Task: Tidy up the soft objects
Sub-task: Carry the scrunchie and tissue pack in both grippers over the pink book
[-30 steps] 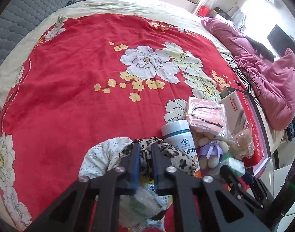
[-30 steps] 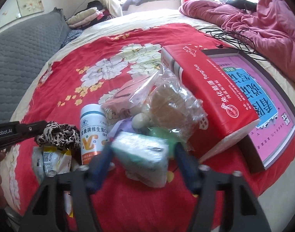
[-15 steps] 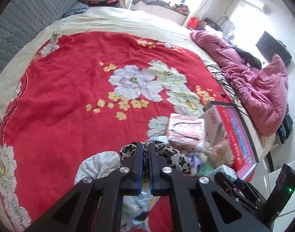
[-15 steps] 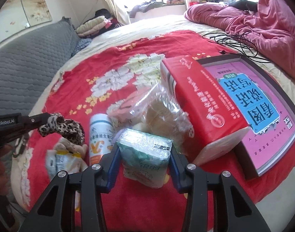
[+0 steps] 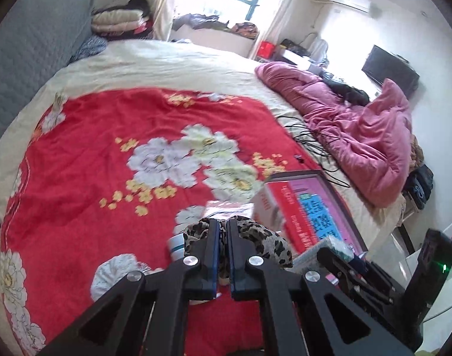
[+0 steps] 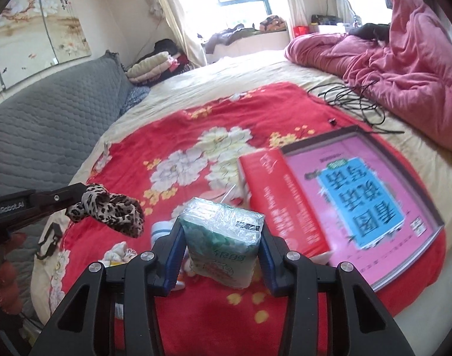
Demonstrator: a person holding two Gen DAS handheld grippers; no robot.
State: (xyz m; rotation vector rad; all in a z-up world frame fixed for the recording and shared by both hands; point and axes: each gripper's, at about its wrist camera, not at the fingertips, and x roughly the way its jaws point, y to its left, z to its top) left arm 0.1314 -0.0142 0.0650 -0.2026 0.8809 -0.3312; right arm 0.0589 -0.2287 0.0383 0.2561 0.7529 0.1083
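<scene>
Above the near bed, the left gripper (image 5: 222,250) pinches a leopard scrunchie (image 5: 255,238), the right gripper (image 6: 221,253) a tissue pack (image 6: 223,249); neither is placed yet.

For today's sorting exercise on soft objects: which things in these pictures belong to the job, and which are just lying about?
Part of the job:
- leopard-print scrunchie, pinched in the left gripper
- green tissue pack, clamped in the right gripper

Just lying about:
- red box
- pink book
- white bottle
- black cables
- pink quilt
</scene>
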